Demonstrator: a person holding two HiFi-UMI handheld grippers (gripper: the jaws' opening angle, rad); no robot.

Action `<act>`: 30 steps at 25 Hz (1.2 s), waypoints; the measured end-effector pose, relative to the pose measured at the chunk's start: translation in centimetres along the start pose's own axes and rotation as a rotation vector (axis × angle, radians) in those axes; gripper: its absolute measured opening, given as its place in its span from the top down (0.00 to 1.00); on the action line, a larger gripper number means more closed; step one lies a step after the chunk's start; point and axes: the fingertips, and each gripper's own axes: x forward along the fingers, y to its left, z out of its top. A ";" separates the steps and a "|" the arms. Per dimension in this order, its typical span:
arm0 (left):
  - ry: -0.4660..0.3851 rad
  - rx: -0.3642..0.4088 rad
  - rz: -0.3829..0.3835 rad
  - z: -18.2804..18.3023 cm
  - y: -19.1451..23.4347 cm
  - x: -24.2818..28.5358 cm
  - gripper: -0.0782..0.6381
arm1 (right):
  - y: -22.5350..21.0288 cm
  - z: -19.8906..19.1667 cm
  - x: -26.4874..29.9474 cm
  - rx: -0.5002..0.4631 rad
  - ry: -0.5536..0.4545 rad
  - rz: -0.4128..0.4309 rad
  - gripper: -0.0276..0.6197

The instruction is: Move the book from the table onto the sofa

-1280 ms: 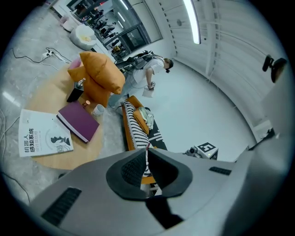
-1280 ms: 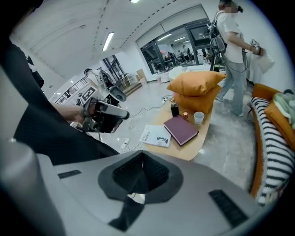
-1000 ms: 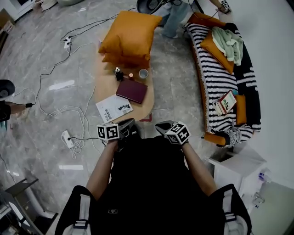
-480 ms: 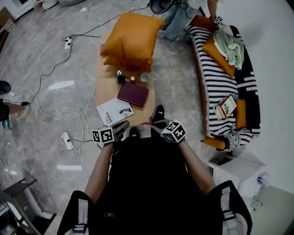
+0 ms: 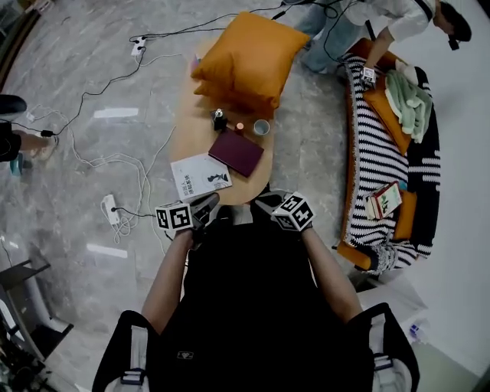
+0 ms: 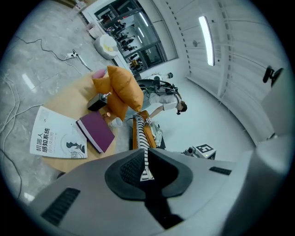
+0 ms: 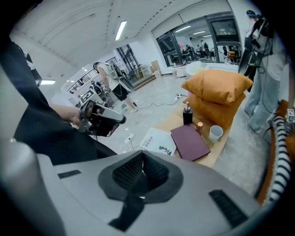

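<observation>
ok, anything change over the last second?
The wearer stepped forward: the left gripper and right gripper now hang at the table's near edge. A bystander has leaned over the sofa's far end. Nothing grasped; both jaws stay shut, empty. The maroon book and white booklet lie unmoved.

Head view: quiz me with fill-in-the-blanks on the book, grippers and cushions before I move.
The maroon book lies on the ____, beside a white booklet.
The left gripper and right gripper are both ____.
The cushions piled beyond the cup are ____.
Missing: table; shut; orange.
</observation>
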 end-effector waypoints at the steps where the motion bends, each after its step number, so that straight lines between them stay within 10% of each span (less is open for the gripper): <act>1: -0.011 -0.017 -0.001 0.1 0.2 0.3 0.86 | -0.4 0.0 0.1 -0.003 0.009 0.004 0.95; 19: -0.033 -0.187 0.067 -1.3 5.1 9.2 0.86 | -8.5 -0.6 3.3 -0.061 0.222 0.153 0.95; 28: -0.114 -0.290 0.145 -2.3 13.0 14.0 0.55 | -20.4 0.0 10.2 0.070 0.134 0.063 0.94; 30: -0.138 -0.316 0.141 -2.7 14.8 15.2 0.53 | -22.8 -0.5 12.2 0.089 0.119 0.050 0.81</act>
